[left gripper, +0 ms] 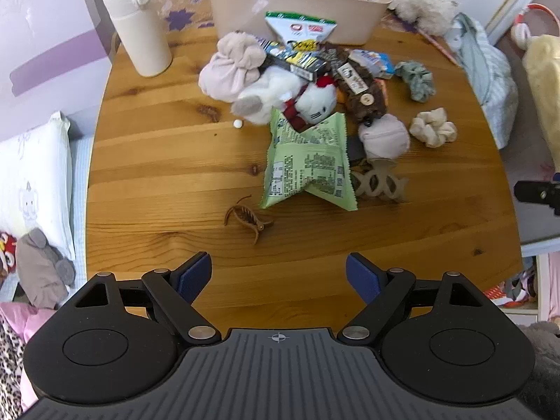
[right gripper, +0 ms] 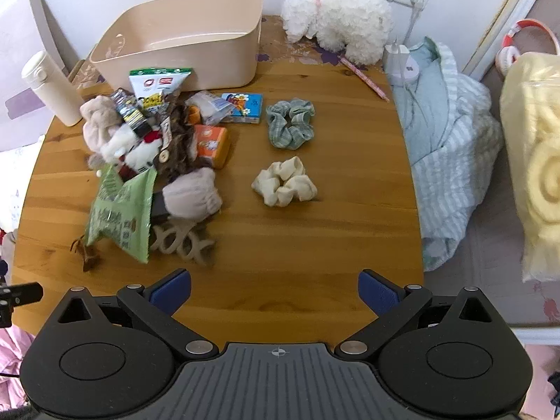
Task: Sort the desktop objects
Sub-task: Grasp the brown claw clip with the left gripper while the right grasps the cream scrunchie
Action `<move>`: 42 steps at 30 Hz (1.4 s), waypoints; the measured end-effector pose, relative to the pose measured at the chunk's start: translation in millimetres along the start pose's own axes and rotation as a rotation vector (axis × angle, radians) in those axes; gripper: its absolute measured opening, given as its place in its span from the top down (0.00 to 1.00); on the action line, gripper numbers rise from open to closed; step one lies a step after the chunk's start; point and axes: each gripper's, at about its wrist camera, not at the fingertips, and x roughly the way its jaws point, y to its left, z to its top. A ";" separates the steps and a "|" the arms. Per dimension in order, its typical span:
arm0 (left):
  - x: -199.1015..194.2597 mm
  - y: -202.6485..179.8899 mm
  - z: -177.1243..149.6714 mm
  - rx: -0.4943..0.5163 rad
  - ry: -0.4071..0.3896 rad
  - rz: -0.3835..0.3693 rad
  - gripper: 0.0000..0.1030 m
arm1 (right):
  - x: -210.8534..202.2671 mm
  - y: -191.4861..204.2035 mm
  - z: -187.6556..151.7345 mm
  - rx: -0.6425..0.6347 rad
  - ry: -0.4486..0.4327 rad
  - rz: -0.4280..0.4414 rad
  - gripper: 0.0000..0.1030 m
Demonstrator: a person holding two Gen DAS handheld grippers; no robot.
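The wooden table (left gripper: 157,161) is a knotted, honey-toned plank surface filling the centre of both views. At the top centre of the left wrist view stands a smooth beige plastic bin (left gripper: 290,3), rounded at the corners and showing nothing inside from the right wrist view (right gripper: 182,45). To its left, at upper left, a matte cream cylindrical bottle (left gripper: 138,24) stands upright. Below the bin lies a mixed heap: a crinkled green snack packet (left gripper: 308,161) with serrated edges, tented on the table; a white plush cat toy (left gripper: 315,99) with a red bow resting against the packet's upper edge; a shaggy brown plush item (left gripper: 364,91) with a round wooden button; and a soft pale pink fabric bundle (left gripper: 231,66). A brown toothed plastic hair claw (left gripper: 246,218) lies alone, lower left of the packet, and a beige openwork clip (left gripper: 379,183) sits just right of it. In the right wrist view a cream ruched scrunchie (right gripper: 284,182) and a green checked scrunchie (right gripper: 290,123) lie apart from the heap, right of centre. The left gripper (left gripper: 279,273) hovers level above the table's near edge at bottom centre, its blue-padded fingers spread wide and holding nothing. The right gripper (right gripper: 274,292) is posed likewise at bottom centre of its view, fingers parted and unloaded.
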 end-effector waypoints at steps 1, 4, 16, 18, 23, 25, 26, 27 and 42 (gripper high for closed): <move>4.0 -0.5 2.7 -0.005 0.005 0.003 0.17 | 5.3 -4.3 5.0 0.002 0.008 0.011 0.00; 14.4 -1.4 9.4 -0.024 0.014 0.022 0.17 | 21.4 -14.4 20.1 -0.011 0.022 0.035 0.00; 61.3 0.9 34.2 -0.055 0.063 0.056 0.17 | 83.3 -30.5 73.8 -0.158 0.024 0.085 0.00; 69.4 5.3 34.2 -0.092 0.075 0.065 0.17 | 97.1 -31.2 80.3 -0.169 0.026 0.075 0.00; 85.6 18.8 30.2 -0.242 0.080 0.047 0.17 | 129.4 -37.0 90.4 -0.145 0.071 0.086 0.00; 91.8 21.7 29.1 -0.278 0.078 0.040 0.17 | 139.4 -38.8 92.3 -0.145 0.083 0.089 0.00; 94.6 22.9 29.3 -0.293 0.072 0.038 0.17 | 144.4 -39.4 93.3 -0.149 0.089 0.089 0.00; 97.0 24.0 28.8 -0.305 0.065 0.036 0.17 | 148.9 -39.6 94.5 -0.155 0.098 0.089 0.00; 140.5 58.1 20.4 -0.521 0.084 0.041 0.19 | 191.2 -24.2 94.3 -0.190 0.178 0.072 0.11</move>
